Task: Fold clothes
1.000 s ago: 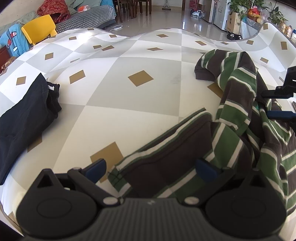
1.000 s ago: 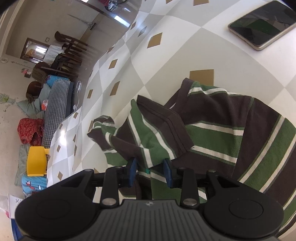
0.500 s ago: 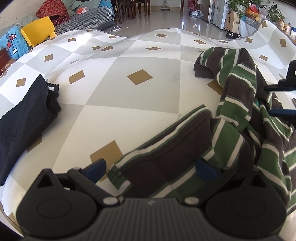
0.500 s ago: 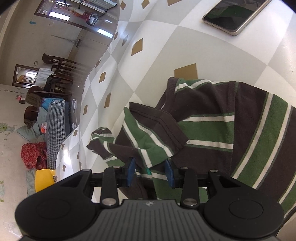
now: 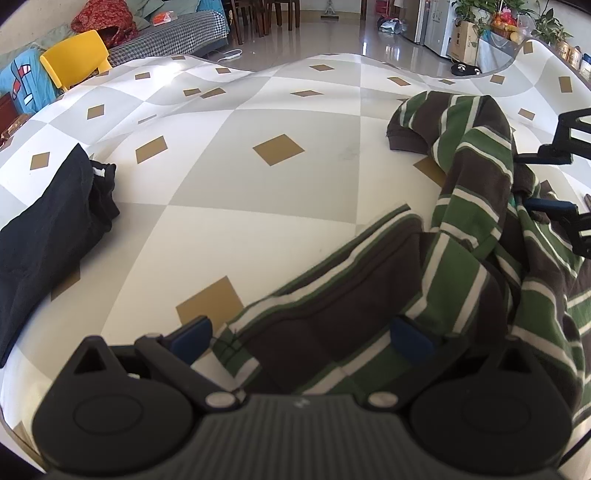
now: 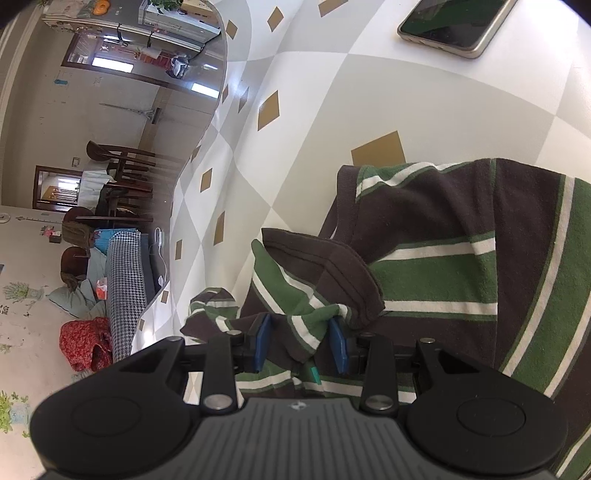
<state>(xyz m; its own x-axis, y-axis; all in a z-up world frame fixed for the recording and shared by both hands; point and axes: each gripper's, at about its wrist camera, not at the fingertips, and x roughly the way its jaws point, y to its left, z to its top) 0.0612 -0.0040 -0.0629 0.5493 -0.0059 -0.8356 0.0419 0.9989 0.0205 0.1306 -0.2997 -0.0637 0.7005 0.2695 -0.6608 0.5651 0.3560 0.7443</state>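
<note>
A brown, green and white striped shirt [image 5: 461, 229] lies crumpled on the checked tablecloth [image 5: 258, 192]. My left gripper [image 5: 301, 338] hovers open over the shirt's near hem, its blue pads wide apart on either side of the cloth. In the right wrist view my right gripper [image 6: 300, 343] is shut on a bunched fold of the striped shirt [image 6: 443, 258]. The left wrist view has the right gripper [image 5: 532, 181] at the right edge, holding that fold raised so a sleeve drapes down from it.
A black garment [image 5: 44, 229] lies at the table's left side. A phone [image 6: 454, 26] rests on the cloth beyond the shirt. The far table edge curves away, with a yellow chair [image 5: 74, 55] and a sofa on the floor behind it.
The right gripper has rolled while holding the fold, so its view has turned. The raised sleeve has shifted slightly. The left gripper has not moved.
</note>
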